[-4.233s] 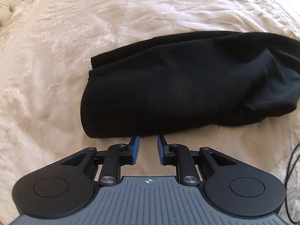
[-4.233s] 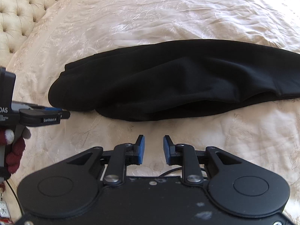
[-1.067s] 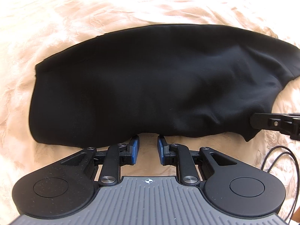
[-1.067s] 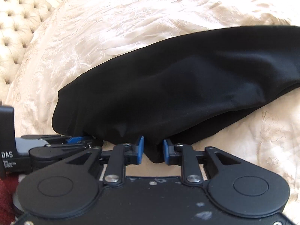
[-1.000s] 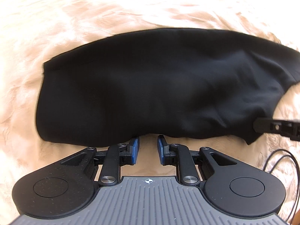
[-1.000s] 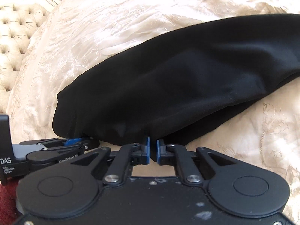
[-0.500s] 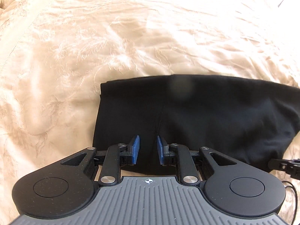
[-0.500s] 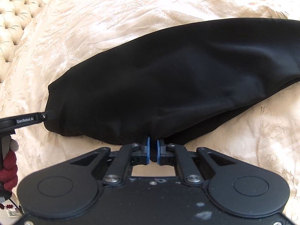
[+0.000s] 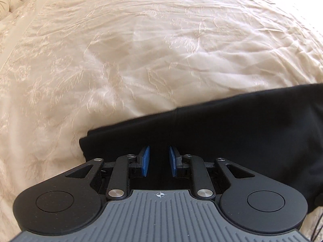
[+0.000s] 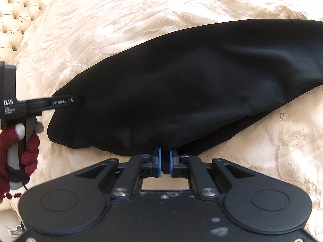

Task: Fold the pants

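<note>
While earlier short, left tongs (image 9: 159,161) over pants (image 9: 232,133).

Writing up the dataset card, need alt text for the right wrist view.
The right gripper pinches the near edge of black pants lying on a cream bedspread. At left, a red-gloved hand holds the left gripper at the pants' end.

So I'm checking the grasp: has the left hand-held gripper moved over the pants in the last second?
Yes. The left hand-held gripper moved toward the pants' left end, open above the fabric; far more bedspread shows.
</note>
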Demonstrator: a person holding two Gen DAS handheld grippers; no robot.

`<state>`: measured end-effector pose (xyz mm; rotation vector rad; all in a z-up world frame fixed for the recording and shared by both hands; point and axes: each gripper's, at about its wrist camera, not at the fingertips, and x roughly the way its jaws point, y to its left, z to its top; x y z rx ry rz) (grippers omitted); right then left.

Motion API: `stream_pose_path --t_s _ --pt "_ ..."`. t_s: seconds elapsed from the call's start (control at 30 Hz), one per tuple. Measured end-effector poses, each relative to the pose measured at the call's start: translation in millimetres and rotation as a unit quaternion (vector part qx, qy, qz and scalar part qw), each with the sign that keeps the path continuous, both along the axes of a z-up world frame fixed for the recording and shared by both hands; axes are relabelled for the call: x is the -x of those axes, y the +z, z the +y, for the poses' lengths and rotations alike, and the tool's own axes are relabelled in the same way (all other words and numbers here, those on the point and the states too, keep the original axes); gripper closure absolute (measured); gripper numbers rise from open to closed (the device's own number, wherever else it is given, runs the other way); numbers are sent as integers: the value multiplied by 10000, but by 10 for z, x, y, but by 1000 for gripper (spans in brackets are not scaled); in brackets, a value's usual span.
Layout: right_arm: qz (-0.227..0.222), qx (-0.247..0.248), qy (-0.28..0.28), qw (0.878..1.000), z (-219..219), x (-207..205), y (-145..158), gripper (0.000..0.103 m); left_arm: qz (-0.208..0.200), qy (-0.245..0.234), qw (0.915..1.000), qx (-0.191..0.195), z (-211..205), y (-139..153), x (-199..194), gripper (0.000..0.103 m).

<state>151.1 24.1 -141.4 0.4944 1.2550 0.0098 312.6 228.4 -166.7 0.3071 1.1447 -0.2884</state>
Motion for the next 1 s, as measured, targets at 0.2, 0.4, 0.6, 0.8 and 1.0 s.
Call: stream_pose_path --t_s 0.2,0.4,0.6,0.8,1.0 --pt "9 -2 -46 10000 22 5 3 94 101 31 9998 -182 -61 -78 -342 83" --pt "150 4 -54 9999 -16 15 1 83 -6 165 9998 -65 29 83 -247 82" --pt "-12 391 158 9991 -13 51 197 82 44 369 9993 77 200 172 -7 82" --pt "-815 1285 374 9876 129 -8 440 82 175 413 9990 70 246 163 201 82" --pt "45 1029 585 9930 118 -158 -73 85 272 526 9982 115 295 169 262 82"
